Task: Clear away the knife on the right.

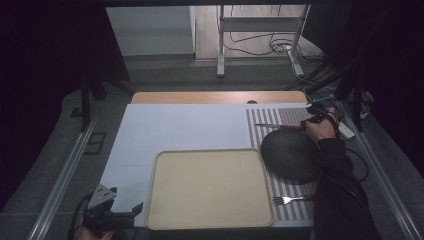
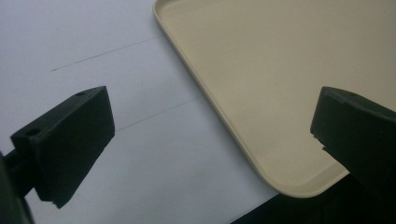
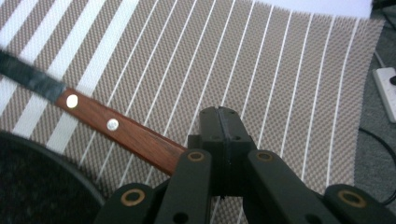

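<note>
My right gripper (image 1: 313, 120) (image 3: 223, 122) is shut on the end of a wooden-handled knife (image 3: 116, 128) with two rivets. The knife's blade (image 1: 270, 126) points left, low over the striped placemat (image 1: 292, 116) (image 3: 271, 70), just behind a dark round plate (image 1: 290, 154) (image 3: 32, 186). Off the table's front left corner, my left gripper (image 1: 134, 211) (image 2: 212, 116) is open with nothing between its jaws. It faces the near left corner of a beige tray (image 1: 156, 185) (image 2: 261, 70), which holds nothing.
A metal fork (image 1: 289, 200) lies on the placemat at the front right, beside the tray. The white board (image 1: 175, 125) (image 2: 70, 51) covers the table's left and back. A power strip (image 3: 385, 86) and cables lie on the floor at the right.
</note>
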`<state>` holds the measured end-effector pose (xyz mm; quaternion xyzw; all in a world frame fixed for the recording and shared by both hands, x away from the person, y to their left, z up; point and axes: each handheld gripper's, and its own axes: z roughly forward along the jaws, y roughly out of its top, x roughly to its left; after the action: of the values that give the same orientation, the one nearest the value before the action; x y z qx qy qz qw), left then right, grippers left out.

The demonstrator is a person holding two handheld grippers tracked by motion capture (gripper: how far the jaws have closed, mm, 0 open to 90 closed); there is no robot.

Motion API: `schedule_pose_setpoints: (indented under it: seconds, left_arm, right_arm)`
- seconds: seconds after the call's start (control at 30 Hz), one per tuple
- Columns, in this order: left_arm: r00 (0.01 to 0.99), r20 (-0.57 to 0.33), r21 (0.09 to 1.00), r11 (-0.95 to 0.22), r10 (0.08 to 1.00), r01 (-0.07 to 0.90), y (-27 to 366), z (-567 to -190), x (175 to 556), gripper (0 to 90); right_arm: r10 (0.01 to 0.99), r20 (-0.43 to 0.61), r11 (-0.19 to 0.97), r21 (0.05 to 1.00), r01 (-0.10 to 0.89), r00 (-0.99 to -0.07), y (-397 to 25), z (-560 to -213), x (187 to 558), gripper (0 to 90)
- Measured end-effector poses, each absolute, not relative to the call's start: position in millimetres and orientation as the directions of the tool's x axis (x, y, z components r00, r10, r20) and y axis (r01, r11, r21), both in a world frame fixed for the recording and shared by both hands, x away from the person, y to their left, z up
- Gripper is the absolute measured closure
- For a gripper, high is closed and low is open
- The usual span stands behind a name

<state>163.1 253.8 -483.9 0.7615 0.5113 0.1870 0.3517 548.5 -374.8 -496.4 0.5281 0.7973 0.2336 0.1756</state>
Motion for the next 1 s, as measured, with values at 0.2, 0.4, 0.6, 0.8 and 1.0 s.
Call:
schedule_pose_setpoints:
  seconds: [0.2, 0.4, 0.6, 0.8, 1.0]
  left_arm:
    - [0.409, -0.073, 0.726, -0.232, 0.91, 0.647, 253.3, -483.9, 163.1, 0.0]
    - [0.412, -0.069, 0.725, -0.238, 0.909, 0.647, 252.5, -483.8, 163.6, 0.0]
    - [0.412, -0.069, 0.724, -0.238, 0.909, 0.647, 252.5, -483.8, 163.7, 0.0]
    - [0.413, -0.067, 0.724, -0.241, 0.908, 0.646, 252.3, -483.8, 163.5, 0.0]
    - [0.414, -0.068, 0.723, -0.241, 0.908, 0.647, 252.0, -483.8, 163.6, 0.0]
  right_arm:
    - [0.926, 0.001, 0.317, 0.541, 0.779, -0.377, -381.5, -495.1, 538.2, 90.0]
    - [0.925, 0.011, 0.32, 0.517, 0.793, -0.38, -382.9, -493.5, 531.0, 90.0]
    - [0.926, 0.025, 0.303, 0.548, 0.78, -0.377, -382.7, -487.4, 531.7, 87.0]
    - [0.924, 0.04, 0.288, 0.583, 0.76, -0.381, -374.3, -475.1, 531.7, 62.7]
    - [0.919, 0.03, 0.298, 0.6, 0.742, -0.393, -360.8, -470.1, 534.0, 39.6]
